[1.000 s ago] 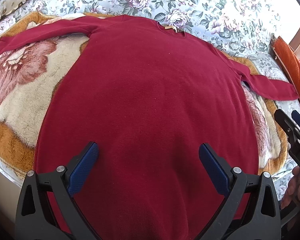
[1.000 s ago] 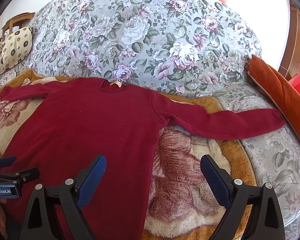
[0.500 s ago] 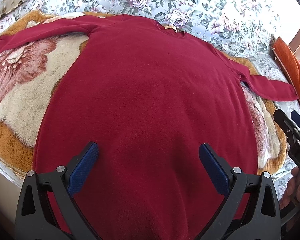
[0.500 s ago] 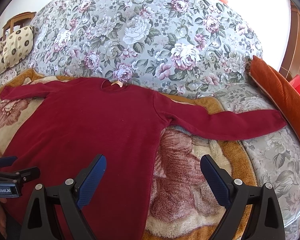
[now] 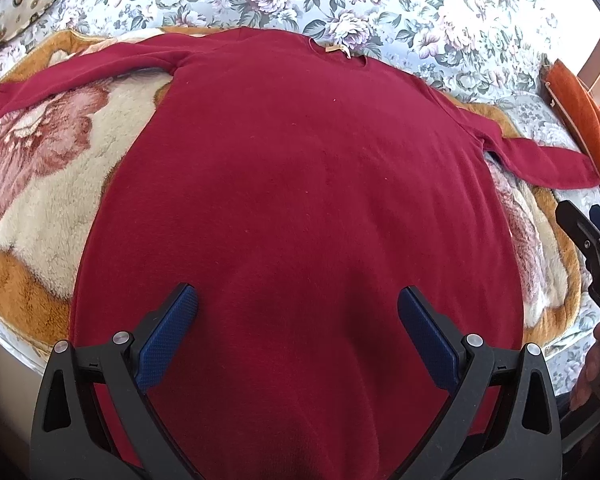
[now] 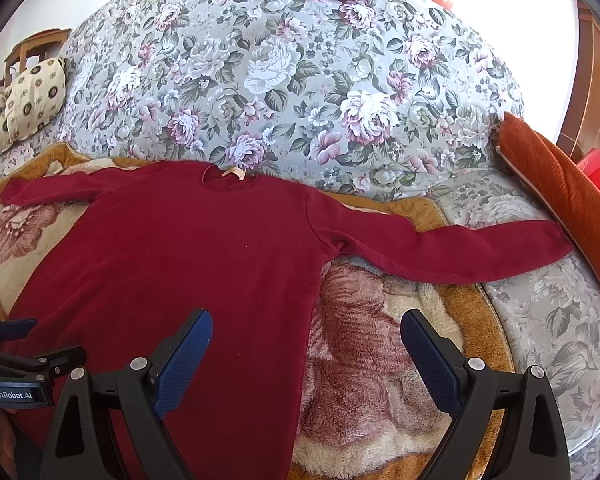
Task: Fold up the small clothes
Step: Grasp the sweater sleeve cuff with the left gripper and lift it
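Across frame centre: 1 red top (image 5: 300,208) lying flat on a plush blanket (image 5: 40,200), both sleeves spread, no fold made yet. Left gripper (image 5: 298,332) and right gripper (image 6: 306,350) hover wide open, empty. All folding remains.

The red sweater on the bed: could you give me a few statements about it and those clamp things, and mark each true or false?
1. The red sweater lies flat with both sleeves spread out. True.
2. The left gripper is clamped on the sweater's hem. False: it is open, holding nothing.
3. The right gripper is open. True.
4. The sweater lies on a bare wooden table. False: it lies on a plush flower-patterned blanket over a floral bedcover.
5. A tag shows at the neckline. True.
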`<action>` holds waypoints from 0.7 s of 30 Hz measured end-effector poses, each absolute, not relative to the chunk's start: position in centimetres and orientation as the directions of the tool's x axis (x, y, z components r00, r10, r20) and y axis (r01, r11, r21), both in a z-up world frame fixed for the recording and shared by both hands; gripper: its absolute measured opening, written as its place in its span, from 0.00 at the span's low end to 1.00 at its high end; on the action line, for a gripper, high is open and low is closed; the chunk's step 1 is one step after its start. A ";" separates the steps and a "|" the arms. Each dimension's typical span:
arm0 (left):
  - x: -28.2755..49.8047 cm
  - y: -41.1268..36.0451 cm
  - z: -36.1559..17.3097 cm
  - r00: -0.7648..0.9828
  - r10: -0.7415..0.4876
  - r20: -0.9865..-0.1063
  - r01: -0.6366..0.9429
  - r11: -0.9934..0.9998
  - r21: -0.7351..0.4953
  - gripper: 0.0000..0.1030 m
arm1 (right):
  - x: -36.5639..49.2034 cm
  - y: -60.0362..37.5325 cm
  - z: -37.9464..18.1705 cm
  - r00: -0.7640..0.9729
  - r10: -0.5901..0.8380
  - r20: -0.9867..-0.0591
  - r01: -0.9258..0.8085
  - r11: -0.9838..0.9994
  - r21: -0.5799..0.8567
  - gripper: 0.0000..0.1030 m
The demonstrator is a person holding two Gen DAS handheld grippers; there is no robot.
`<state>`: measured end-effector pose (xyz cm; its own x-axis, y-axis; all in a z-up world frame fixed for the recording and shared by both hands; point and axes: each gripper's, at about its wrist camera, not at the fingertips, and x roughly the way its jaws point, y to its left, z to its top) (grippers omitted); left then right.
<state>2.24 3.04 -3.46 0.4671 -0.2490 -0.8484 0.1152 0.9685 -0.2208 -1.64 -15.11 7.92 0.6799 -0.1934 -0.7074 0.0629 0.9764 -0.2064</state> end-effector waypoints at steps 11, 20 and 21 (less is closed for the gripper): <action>2.1 9.4 1.1 0.668 -0.227 -0.709 0.069 0.967 -0.245 0.98 | -2.2 -15.9 8.1 0.683 -0.205 -0.701 0.083 0.975 -0.205 0.92; 10.2 26.5 0.5 0.610 -0.008 -0.792 -0.147 0.981 -0.123 0.98 | -2.0 -15.2 8.0 0.685 -0.178 -0.706 0.045 0.978 -0.203 0.92; 11.3 28.5 0.5 0.601 0.003 -0.799 -0.180 0.975 -0.132 0.98 | -2.0 -15.1 7.9 0.683 -0.176 -0.709 0.041 0.978 -0.203 0.92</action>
<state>11.28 28.52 0.46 0.6010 0.0026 -0.7993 -0.1802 0.9747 -0.1323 -1.95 -15.05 7.90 0.6834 -0.1756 -0.7086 0.0407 0.9783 -0.2032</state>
